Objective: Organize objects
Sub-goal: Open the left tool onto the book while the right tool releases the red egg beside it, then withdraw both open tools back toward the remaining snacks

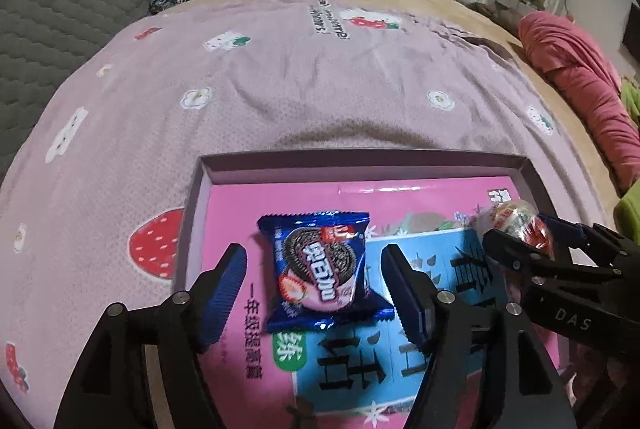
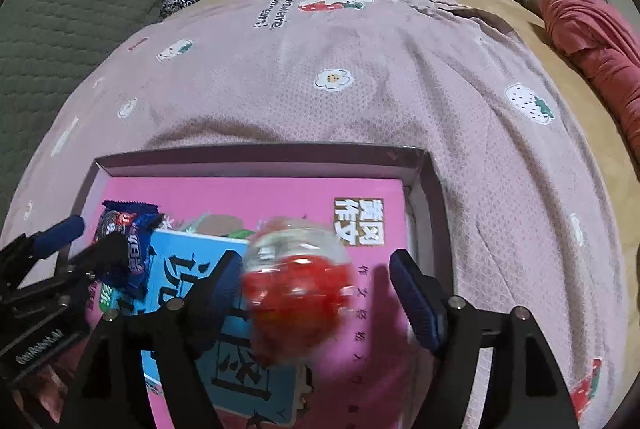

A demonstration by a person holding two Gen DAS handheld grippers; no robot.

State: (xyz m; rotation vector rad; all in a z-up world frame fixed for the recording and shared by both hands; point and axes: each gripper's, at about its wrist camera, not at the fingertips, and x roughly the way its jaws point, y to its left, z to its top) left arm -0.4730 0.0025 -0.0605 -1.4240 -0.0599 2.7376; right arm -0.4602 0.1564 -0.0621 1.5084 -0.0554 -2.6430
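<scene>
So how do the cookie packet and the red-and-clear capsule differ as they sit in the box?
The cookie packet is flat, blue and crinkled; the capsule is round, clear on top and red below. The packet looks sharp, the capsule blurred. The packet lies toward the box's left side, the capsule toward its right. Both sit over the pink book, each between open jaws, neither gripped.

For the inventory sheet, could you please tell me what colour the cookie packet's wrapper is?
Blue, with a pink lower patch; cookie packet, clearest in the left wrist view.

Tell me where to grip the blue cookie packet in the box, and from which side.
Grip the cookie packet across its puffed middle, coming from above with the left gripper, whose open jaws already flank it. It lies flat on the pink book, so its crimped ends would likely slip.
</scene>
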